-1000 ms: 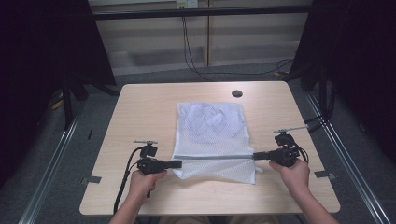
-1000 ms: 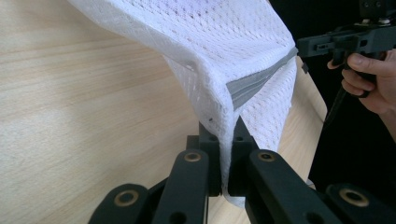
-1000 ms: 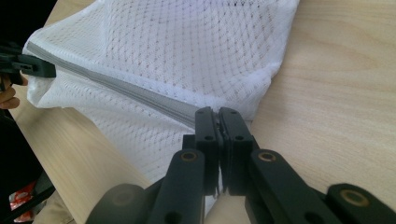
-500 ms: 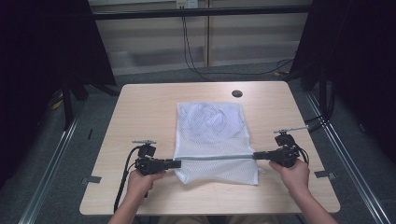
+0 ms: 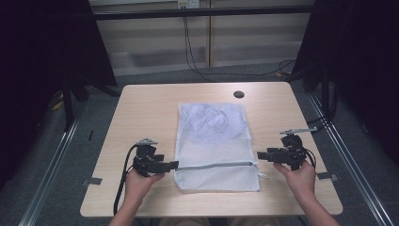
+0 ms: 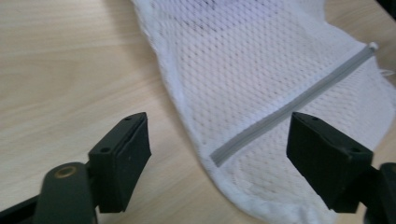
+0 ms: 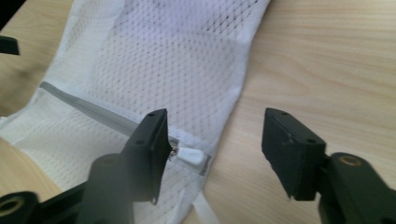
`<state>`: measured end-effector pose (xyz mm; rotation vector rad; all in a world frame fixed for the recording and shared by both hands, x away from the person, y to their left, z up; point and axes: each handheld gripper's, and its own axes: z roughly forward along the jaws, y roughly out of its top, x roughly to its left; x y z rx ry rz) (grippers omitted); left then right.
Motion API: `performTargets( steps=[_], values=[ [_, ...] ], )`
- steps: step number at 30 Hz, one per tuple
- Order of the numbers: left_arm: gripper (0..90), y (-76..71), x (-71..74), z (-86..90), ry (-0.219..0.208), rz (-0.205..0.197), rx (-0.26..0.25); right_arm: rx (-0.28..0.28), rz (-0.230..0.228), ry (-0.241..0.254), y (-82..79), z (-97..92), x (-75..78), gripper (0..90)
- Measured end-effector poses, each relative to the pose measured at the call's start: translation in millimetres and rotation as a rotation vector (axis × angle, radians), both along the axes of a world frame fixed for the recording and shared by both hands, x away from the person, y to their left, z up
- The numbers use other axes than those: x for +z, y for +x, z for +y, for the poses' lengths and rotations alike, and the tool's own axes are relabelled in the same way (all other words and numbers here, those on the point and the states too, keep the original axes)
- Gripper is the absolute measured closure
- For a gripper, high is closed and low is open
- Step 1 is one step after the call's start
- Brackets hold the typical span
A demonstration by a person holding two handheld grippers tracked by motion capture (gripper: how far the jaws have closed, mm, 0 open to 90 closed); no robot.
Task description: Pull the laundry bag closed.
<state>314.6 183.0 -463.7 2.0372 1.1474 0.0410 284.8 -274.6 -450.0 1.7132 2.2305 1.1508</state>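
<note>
A white mesh laundry bag (image 5: 214, 141) lies flat on the wooden table (image 5: 146, 113), its grey zip (image 5: 216, 165) running across near the front. My left gripper (image 5: 173, 165) points at the zip's left end. Its jaws have just been opening and now stand open; the bag's edge (image 6: 243, 93) and zip end (image 6: 224, 154) lie loose on the table beyond them. My right gripper (image 5: 259, 154) is at the zip's right end, jaws also just opened, nothing pinched. The white zip pull (image 7: 191, 155) lies beside its left jaw. Something pale and crumpled shows inside the bag's far half (image 5: 211, 120).
A dark round hole (image 5: 239, 94) sits in the table near its far edge. Bare wood (image 5: 291, 113) flanks the bag on both sides. Cables (image 5: 197, 66) hang down at the back, and metal floor rails (image 5: 343, 146) run along both sides of the table.
Both grippers held the bag's sides at the zip ends, pulled taut. Both have now let go, their jaws standing apart, and the bag lies slack.
</note>
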Motion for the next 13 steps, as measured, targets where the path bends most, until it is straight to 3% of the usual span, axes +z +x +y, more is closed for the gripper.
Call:
performTargets(
  steps=[2, 7, 10, 13],
  values=[
    [15.2, 0.4, 1.6, 1.3, 0.041, -0.020, 0.018, -0.010, -0.022, -0.025, -1.5, -1.4, -0.1, 33.3],
    [11.9, 0.4, 5.5, 7.4, 0.083, -0.066, 0.054, -0.040, -0.082, -0.067, -6.9, -8.0, -1.3, 23.0],
    [10.3, 1.4, 5.3, 11.5, 0.086, -0.071, 0.067, -0.053, -0.113, -0.093, -8.9, -11.9, -3.6, 18.8],
    [8.8, 3.0, 5.0, 16.5, 0.089, -0.085, 0.080, -0.050, -0.116, -0.118, -9.0, -14.8, -6.4, 17.3]
  ],
)
